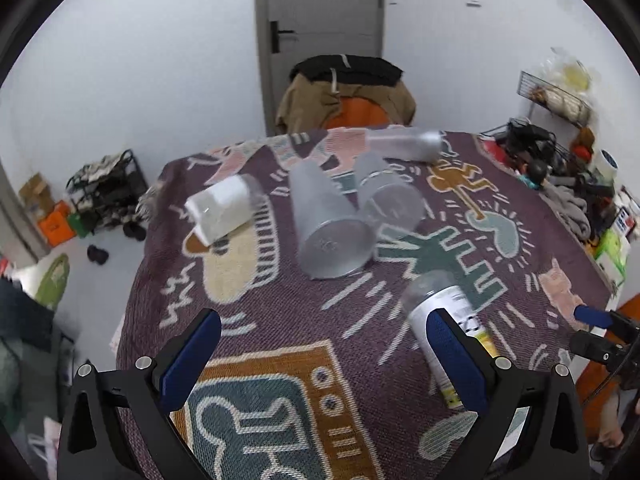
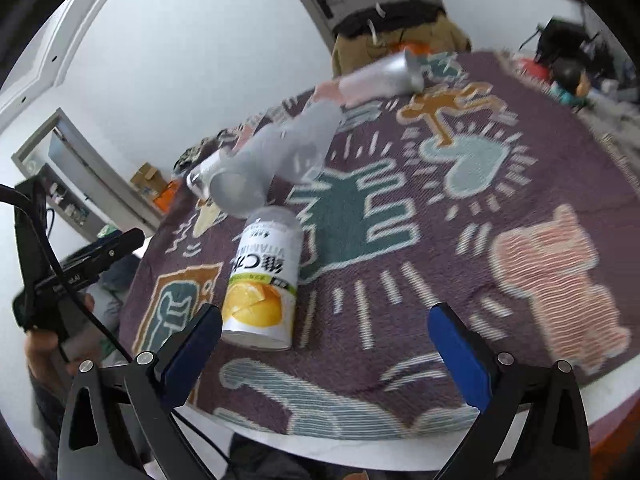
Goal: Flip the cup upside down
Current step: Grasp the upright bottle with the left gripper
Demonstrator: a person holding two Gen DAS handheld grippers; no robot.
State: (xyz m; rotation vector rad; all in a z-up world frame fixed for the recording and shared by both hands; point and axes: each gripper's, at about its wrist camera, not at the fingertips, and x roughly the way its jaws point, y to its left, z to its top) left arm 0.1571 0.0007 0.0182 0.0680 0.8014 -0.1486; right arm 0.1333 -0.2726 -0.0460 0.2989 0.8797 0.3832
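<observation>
While both grippers are hovering over the table, five cups are lying on their sides on the patterned cloth [image 1: 280, 312]. Three of them are frosted grey. The big grey cup [image 1: 328, 224] is lying in the middle with its round end facing the left camera. A second grey cup [image 1: 386, 194] is lying just beside it on the right, touching it or nearly so. The third grey cup [image 1: 404, 142] is lying far back, near the table's far edge, and it is looking blurry. The fourth is a clear cup with white paper inside [image 1: 226, 208], off to the left of the grey ones. The fifth is a clear cup with an orange-fruit label [image 2: 262, 276], lying nearest to the grippers.

The left gripper [image 1: 324, 344] is spread wide with nothing between its two blue pads. Its right pad is covering part of the labelled cup in the left view, so I cannot tell whether they are touching. The right gripper [image 2: 326, 340] is also spread wide and is gripping nothing. The labelled cup is lying just beside its left pad.

In the right view the grey cups are overlapping and smeared, so their edges are hard to make out. One chair with clothes draped over it [image 1: 346, 92] is standing behind the table, and the table is hiding its lower part.
</observation>
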